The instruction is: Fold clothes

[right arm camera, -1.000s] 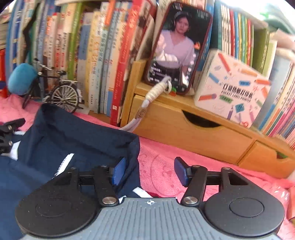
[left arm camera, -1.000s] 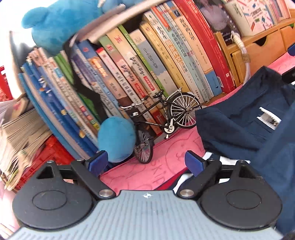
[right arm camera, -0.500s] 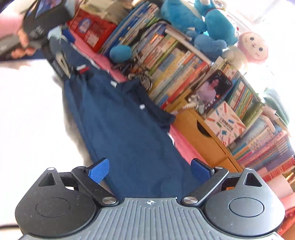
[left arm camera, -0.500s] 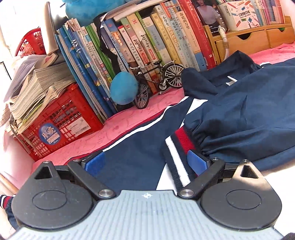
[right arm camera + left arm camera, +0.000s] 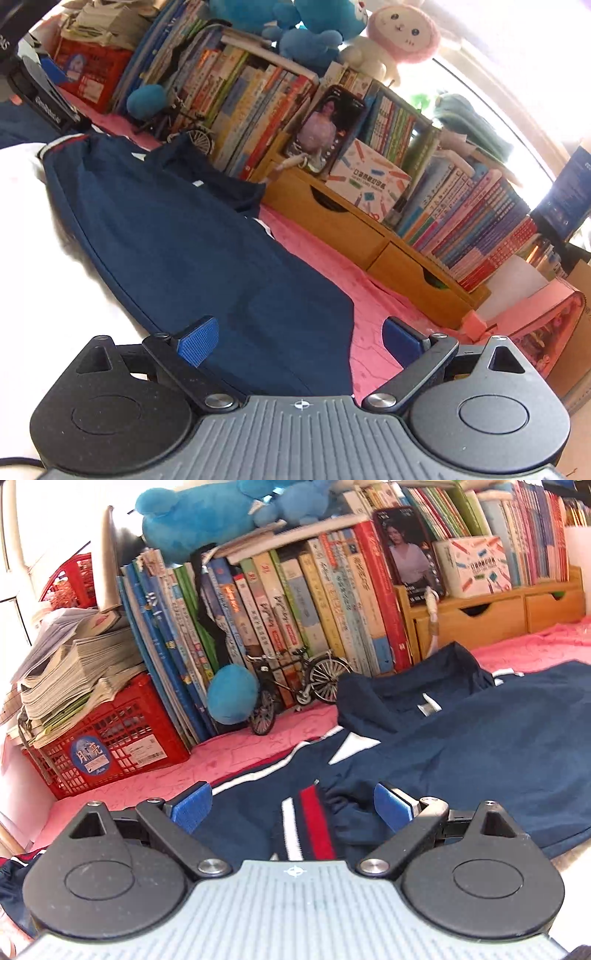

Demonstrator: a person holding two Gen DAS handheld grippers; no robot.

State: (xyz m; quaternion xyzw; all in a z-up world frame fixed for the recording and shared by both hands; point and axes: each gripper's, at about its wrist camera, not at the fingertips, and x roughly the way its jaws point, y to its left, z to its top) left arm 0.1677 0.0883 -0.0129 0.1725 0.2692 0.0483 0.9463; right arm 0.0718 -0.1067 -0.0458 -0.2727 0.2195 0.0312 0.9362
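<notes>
A navy blue garment (image 5: pixel 480 746) with white piping lies spread on the pink cloth (image 5: pixel 236 753). Its red-and-white striped cuff (image 5: pixel 306 823) sits just ahead of my left gripper (image 5: pixel 291 806), which hangs open over it with nothing between its blue pads. In the right wrist view the same navy garment (image 5: pixel 177 236) stretches away to the upper left, its striped cuff (image 5: pixel 62 142) at the far end. My right gripper (image 5: pixel 299 341) is open above the garment's near corner, not touching it.
Books (image 5: pixel 295 602) line the back, with a small model bicycle (image 5: pixel 295 686) and a blue plush ball (image 5: pixel 231 694) in front. A red crate (image 5: pixel 110 738) holding papers stands at the left. Wooden drawers (image 5: pixel 354 229) and a pink box (image 5: pixel 546 317) flank the right.
Both grippers have pulled back from the bookshelf toward the garment's near edge. The left now hangs over the striped cuff and the right over the other end. Both stayed open.
</notes>
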